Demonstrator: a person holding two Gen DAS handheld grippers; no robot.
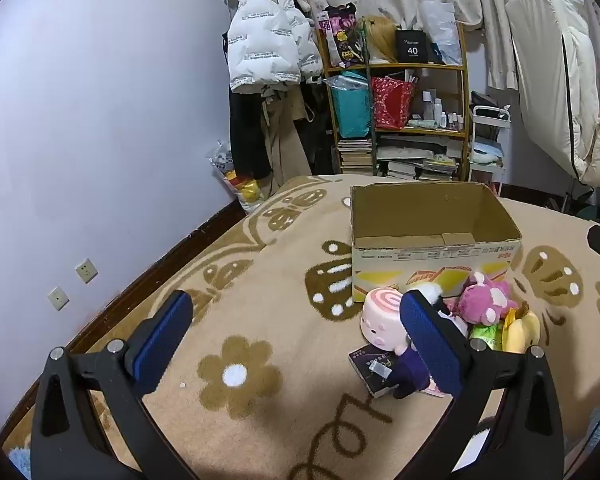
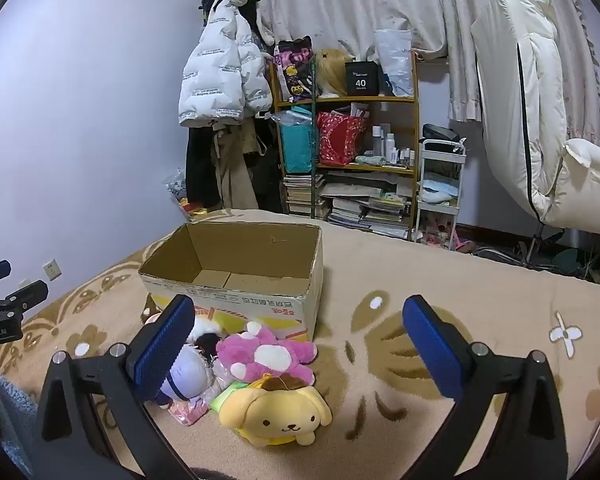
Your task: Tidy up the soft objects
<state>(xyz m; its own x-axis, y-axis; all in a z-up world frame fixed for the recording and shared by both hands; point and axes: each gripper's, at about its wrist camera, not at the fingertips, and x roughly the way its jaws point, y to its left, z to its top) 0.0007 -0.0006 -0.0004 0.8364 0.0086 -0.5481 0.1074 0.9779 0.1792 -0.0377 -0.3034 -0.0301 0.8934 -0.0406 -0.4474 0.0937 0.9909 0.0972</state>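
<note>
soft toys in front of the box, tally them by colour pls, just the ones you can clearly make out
Pink: 2, the fuzzy pink-and-white plush and the round pale pink swirl-topped plush
Yellow: 1, the yellow floppy-eared dog plush
Purple: 1, the purple-bodied doll plush
Total: 4, all outside the empty open cardboard box; smaller items underneath are unclear.

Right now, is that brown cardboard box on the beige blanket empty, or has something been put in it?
Empty, as far as shows: the brown cardboard box has a bare floor, and the plush toys lie outside.
</note>
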